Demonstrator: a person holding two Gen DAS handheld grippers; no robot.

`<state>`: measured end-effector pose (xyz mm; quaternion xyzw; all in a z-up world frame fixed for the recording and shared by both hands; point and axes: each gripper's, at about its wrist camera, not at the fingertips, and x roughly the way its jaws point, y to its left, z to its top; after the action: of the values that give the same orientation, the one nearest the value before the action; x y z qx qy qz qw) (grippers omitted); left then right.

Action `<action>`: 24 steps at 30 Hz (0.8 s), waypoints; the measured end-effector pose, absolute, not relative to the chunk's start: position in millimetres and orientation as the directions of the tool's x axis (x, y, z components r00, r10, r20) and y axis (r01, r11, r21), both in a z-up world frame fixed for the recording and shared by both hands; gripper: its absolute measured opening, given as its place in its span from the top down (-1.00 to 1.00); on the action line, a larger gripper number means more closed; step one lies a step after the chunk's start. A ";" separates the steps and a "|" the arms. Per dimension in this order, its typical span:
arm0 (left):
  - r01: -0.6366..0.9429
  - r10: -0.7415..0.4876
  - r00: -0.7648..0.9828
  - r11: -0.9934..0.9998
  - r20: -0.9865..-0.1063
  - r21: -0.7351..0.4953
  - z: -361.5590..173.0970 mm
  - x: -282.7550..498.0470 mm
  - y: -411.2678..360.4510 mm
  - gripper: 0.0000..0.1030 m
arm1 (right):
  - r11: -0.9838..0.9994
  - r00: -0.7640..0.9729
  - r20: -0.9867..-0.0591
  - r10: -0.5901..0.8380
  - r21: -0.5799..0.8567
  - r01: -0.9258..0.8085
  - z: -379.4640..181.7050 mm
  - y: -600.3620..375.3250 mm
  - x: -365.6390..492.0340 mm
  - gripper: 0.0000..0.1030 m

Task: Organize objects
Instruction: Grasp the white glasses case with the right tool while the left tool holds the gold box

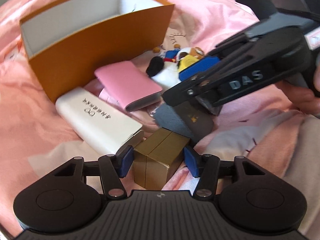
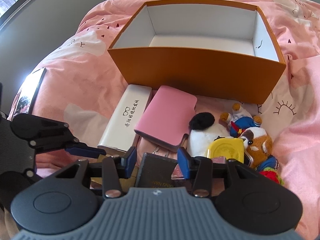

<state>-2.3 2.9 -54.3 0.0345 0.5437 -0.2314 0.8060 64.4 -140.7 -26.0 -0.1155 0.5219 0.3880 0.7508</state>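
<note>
Left gripper (image 1: 158, 161) straddles the gold box (image 1: 160, 158), pads not yet seated: close square, then lift toward the orange box (image 1: 100, 46) at 11 o'clock; right gripper (image 2: 157, 161) half-open around the dark booklet (image 2: 156, 170), grip unclear.

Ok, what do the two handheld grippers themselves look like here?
Both share one build. The left gripper and right gripper have black linkage arms with silver rivets, round black side housings, a ribbed grey centre plate and blue finger pads. Raised "DAS" lettering marks the right gripper's side.
</note>
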 end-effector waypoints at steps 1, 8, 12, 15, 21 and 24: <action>0.411 -0.333 0.305 0.891 -0.892 -0.192 -55.5 -2.2 2.8 -0.23 | 0.673 0.153 -0.874 0.461 0.231 -0.703 -26.3 -140.1 64.6 0.08; 0.326 -0.327 0.345 0.921 -0.880 -0.214 -43.4 -3.5 16.7 -0.20 | 0.656 0.148 -0.875 0.461 0.223 -0.721 -25.2 -134.7 64.5 0.08; 0.245 -0.320 0.384 0.940 -0.866 -0.239 -24.5 -3.1 34.2 -0.17 | 0.651 0.137 -0.868 0.478 0.245 -0.719 -20.5 -131.4 71.6 0.08; 0.223 -0.313 0.422 0.946 -0.851 -0.237 -6.7 -4.0 44.3 -0.17 | 0.634 0.108 -0.860 0.499 0.277 -0.722 -17.7 -124.7 77.0 0.08; 0.132 -0.224 0.507 0.974 -0.832 -0.182 16.5 0.8 65.9 -0.16 | 0.598 0.041 -0.850 0.526 0.335 -0.728 -17.0 -98.2 88.1 0.08; 0.065 -0.130 0.517 0.992 -0.846 -0.112 13.6 9.0 77.5 -0.16 | 0.585 0.007 -0.850 0.526 0.356 -0.729 -21.6 -78.3 94.8 0.06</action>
<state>9.0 77.5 13.6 -0.0331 0.4883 -0.0559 0.8702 94.8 -78.3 -21.6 -0.0930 0.5455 0.4462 0.7033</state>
